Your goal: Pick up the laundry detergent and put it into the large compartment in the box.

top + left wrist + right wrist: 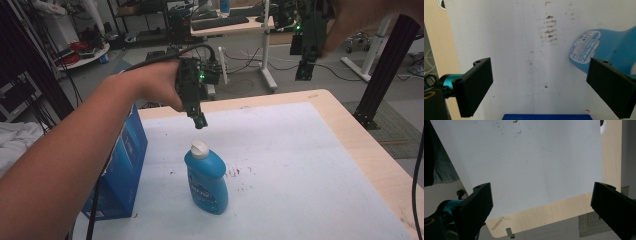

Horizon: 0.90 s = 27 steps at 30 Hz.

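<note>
I've got both grippers, left [199, 120] and right [303, 74], wide open and empty above the table, probably approaching; next: lower left onto the white-capped blue plastic bottle [206, 179].

high view: above the person's side, facing forward and down over the bench [320, 150] | left gripper view: aimed down, close above bench, shares blue bottle [609, 50] with high view | right gripper view: higher, over bench edge
</note>
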### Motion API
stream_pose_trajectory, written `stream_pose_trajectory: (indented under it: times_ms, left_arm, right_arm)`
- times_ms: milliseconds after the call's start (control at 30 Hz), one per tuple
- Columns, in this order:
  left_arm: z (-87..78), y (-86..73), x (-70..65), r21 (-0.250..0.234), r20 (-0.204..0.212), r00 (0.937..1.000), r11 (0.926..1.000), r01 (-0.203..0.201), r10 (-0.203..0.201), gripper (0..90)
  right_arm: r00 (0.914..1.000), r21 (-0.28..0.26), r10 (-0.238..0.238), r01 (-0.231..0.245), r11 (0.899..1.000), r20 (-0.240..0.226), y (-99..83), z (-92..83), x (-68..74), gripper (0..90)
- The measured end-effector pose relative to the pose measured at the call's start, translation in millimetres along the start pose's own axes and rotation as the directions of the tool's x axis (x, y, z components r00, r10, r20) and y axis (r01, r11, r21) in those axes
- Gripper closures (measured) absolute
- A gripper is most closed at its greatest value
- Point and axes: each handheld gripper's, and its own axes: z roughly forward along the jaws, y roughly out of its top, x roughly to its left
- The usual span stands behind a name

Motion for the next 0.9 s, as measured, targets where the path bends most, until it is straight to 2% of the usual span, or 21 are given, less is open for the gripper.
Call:
stream_pose_trajectory:
  times_ms: [100, 267, 400, 533, 633, 733, 800, 900]
  left_arm:
    - [-13.7, -1.2, -6.1, -0.001, -0.006, 0.9999, 0.9999, -0.012, 0.012, 6.9]
    - [-26.4, -5.6, -17.0, -0.018, -0.006, 0.9994, 0.9992, -0.036, 0.035, 6.9]
    - [-30.5, -8.0, -25.5, 0.005, -0.003, 0.9989, 0.9989, -0.048, 0.048, 6.9]
    - [-35.7, -7.5, -33.4, 0.002, 0.006, 0.9978, 0.9978, -0.066, 0.066, 6.9]
    - [-42.0, -4.1, -44.0, -0.007, 0.008, 0.9946, 0.9946, -0.104, 0.104, 6.9]
    - [-42.8, -2.2, -51.1, -0.001, 0.015, 0.9926, 0.9928, -0.120, 0.120, 6.9]
    - [-42.5, 0.8, -59.0, 0.025, 0.014, 0.9885, 0.9882, -0.151, 0.151, 6.9]
    - [-40.7, 3.0, -65.3, 0.037, 0.016, 0.9873, 0.9866, -0.159, 0.158, 6.9]
  right_arm:
    - [1.0000, -0.003, -0.004, 0.004, 1.000, 0.001, 0.5, 0.1, -0.5, 3.2]
    - [1.0000, -0.011, 0.000, 0.000, 1.000, 0.003, 2.9, -0.7, 0.9, 3.1]
    - [1.0000, -0.006, 0.001, -0.001, 1.000, 0.002, 4.1, -0.7, 3.3, 3.1]
    - [1.0000, -0.005, 0.000, 0.000, 1.000, 0.007, 4.4, -2.0, 5.2, 3.2]
    - [1.0000, -0.011, 0.002, -0.002, 1.000, 0.009, 3.7, -3.6, 7.1, 3.1]
    - [1.0000, -0.018, 0.003, -0.003, 1.000, 0.009, 2.8, -4.7, 8.4, 3.1]
    - [0.9999, -0.015, 0.007, -0.006, 1.000, 0.009, 2.5, -6.1, 9.4, 3.1]
    - [0.9999, -0.016, 0.007, -0.007, 1.000, 0.010, 2.1, -6.4, 9.8, 3.1]
